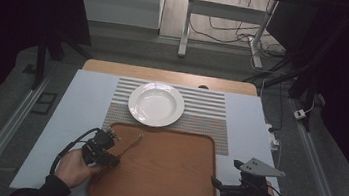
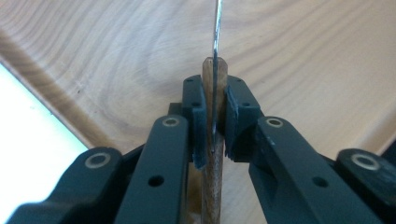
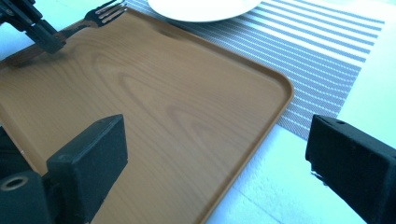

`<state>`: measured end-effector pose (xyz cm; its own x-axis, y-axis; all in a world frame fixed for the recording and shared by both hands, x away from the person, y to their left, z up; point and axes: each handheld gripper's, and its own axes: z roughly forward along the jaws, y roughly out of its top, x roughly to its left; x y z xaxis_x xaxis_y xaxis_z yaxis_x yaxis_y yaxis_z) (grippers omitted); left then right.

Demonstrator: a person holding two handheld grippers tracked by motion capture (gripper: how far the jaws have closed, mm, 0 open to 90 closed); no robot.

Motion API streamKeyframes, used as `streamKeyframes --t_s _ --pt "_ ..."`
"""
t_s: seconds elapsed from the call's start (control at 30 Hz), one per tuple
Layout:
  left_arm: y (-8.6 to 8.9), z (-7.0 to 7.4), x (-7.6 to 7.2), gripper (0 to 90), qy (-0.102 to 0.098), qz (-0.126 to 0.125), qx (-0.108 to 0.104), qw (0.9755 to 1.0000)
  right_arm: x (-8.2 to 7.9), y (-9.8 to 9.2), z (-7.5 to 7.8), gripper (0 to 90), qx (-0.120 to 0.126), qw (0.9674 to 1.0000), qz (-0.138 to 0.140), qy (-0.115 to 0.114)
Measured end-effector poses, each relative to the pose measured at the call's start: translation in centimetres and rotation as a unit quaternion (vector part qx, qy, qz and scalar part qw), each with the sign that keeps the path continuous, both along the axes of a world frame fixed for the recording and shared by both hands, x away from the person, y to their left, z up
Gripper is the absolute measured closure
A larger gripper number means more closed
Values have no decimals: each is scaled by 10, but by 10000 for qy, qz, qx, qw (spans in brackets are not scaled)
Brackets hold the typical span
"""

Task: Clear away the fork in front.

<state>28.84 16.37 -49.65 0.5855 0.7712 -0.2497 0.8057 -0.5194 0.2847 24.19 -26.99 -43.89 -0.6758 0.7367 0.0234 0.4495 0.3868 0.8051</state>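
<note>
Fork handle (image 2: 213,140) between left jaws.

A fork (image 1: 133,141) with a wooden handle and metal tines lies nearly flat over the wooden tray's (image 1: 167,178) far left corner.

No legible text, label, brand, number or sign on any surface in the high view or either gripper view.
</note>
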Motion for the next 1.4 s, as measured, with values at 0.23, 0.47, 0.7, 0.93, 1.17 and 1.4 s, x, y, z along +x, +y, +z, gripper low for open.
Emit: streamKeyframes --t_s 0.23,0.47,0.7,0.93,1.17,1.4 --pt "-5 -8 3 782 -4 98 318 9994 -5 -7 -3 57 -35 9999 -48 92" --pt "-1 0 4 666 -184 123 -16 9998 -7 -10 -6 36 -202 9995 -114 232" --pt "7 12 12 797 -495 43 -447 9978 -9 -12 -7 26 -186 9992 -209 273" --pt "0 13 30 886 -668 -43 -600 9960 -10 -14 -6 26 -203 9990 -230 328" --pt "-11 3 47 886 -634 -97 -463 9969 -9 -13 -7 26 -277 9987 -210 372" --pt "-13 -5 59 886 -564 16 -410 9976 -8 -11 -8 29 -353 9984 -188 412"
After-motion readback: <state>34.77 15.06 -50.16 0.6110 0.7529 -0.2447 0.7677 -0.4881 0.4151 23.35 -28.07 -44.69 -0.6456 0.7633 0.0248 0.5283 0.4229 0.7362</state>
